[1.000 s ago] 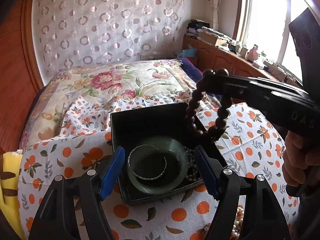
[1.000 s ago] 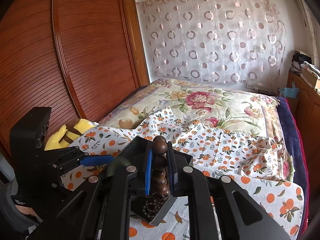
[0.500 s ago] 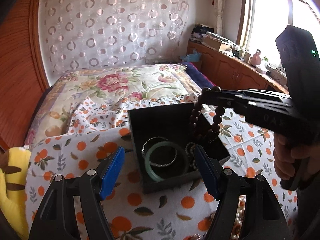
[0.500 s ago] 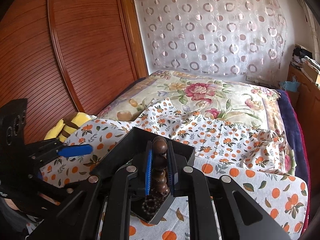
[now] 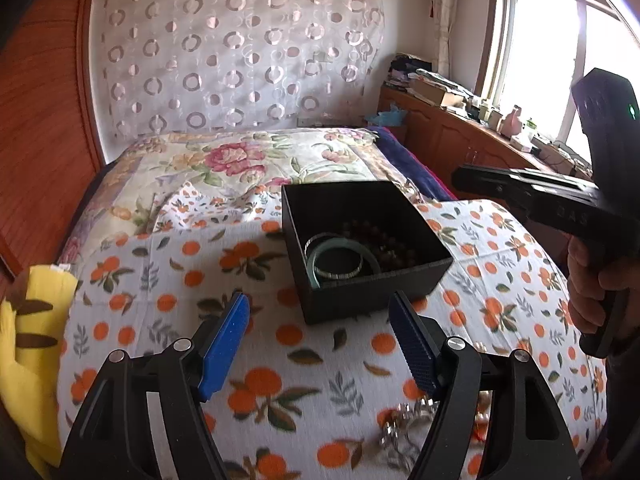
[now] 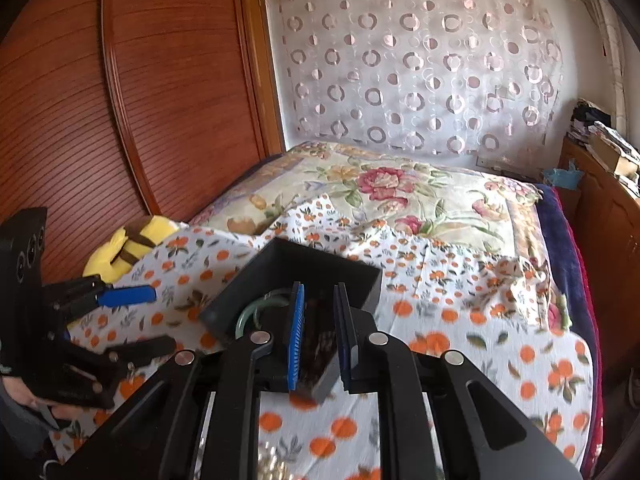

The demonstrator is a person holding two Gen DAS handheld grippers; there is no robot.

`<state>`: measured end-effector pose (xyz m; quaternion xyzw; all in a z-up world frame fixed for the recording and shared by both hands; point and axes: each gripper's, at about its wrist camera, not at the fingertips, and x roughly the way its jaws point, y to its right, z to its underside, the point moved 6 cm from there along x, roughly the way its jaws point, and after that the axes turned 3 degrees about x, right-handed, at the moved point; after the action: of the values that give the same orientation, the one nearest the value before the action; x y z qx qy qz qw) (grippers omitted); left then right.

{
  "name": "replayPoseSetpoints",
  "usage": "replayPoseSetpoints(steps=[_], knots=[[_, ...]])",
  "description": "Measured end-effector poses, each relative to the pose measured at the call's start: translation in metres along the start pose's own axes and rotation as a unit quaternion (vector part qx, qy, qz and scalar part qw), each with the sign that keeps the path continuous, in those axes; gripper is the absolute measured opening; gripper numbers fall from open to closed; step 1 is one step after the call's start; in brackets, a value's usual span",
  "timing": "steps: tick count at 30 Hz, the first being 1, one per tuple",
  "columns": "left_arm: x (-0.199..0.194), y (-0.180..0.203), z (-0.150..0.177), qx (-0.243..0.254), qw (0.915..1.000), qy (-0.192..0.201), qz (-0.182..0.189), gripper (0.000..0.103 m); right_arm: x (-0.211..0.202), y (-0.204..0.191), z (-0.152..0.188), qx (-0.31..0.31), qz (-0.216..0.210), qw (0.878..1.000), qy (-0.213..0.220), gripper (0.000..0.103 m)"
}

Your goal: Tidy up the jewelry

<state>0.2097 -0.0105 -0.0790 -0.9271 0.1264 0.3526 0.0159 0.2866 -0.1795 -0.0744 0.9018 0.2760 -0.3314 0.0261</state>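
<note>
The left gripper (image 5: 318,344) spreads ribbed blue pads wide, holding nothing. The right gripper (image 6: 319,332) is parted, empty, above the square matte-black box (image 5: 372,284), where glossy brown beads (image 5: 384,240) join a smooth green bangle (image 5: 340,264).

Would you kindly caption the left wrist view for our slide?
Open left tongs face a black box holding bangles and beads.

A yellow plush toy with brown stripes (image 6: 124,246) lies at the left edge of the bed, against the ribbed wooden wardrobe door (image 6: 132,92). An orange-print cloth (image 5: 168,280) covers the bed's near end, over a floral quilt (image 5: 236,160) that runs to the circle-patterned curtain (image 5: 240,52) at the far edge. A cluttered wooden cabinet (image 5: 452,136) stands beside the bed's right edge, under the window (image 5: 560,56)
</note>
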Motion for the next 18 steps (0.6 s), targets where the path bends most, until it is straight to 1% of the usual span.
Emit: replayPoseSetpoints(steps=[6,12,13,15,16,17,18], knots=[[-0.012,0.005,0.025,-0.002,0.9999,-0.006,0.008,0.07,-0.008,-0.004,0.036,0.007,0.01,1.0,-0.022,0.017],[-0.017,0.012,0.05,-0.002,0.9998,-0.018,0.012,0.07,-0.006,-0.01,0.067,0.01,0.014,0.999,-0.045,0.017],[-0.017,0.012,0.055,-0.002,0.9997,-0.02,0.012,0.07,-0.005,-0.011,0.071,0.012,0.012,0.999,-0.05,0.018],[-0.016,0.011,0.062,-0.005,0.9996,-0.025,0.011,0.071,-0.003,-0.014,0.078,0.015,0.008,0.998,-0.057,0.032],[-0.015,0.011,0.067,-0.005,0.9995,-0.03,0.011,0.072,-0.002,-0.016,0.082,0.016,0.006,0.998,-0.06,0.032],[-0.014,0.01,0.071,-0.004,0.9994,-0.034,0.011,0.076,-0.001,-0.017,0.084,0.017,0.004,0.998,-0.062,0.032],[-0.013,0.011,0.074,-0.003,0.9993,-0.036,0.011,0.076,0.0,-0.018,0.087,0.019,0.0,0.998,-0.065,0.032]])
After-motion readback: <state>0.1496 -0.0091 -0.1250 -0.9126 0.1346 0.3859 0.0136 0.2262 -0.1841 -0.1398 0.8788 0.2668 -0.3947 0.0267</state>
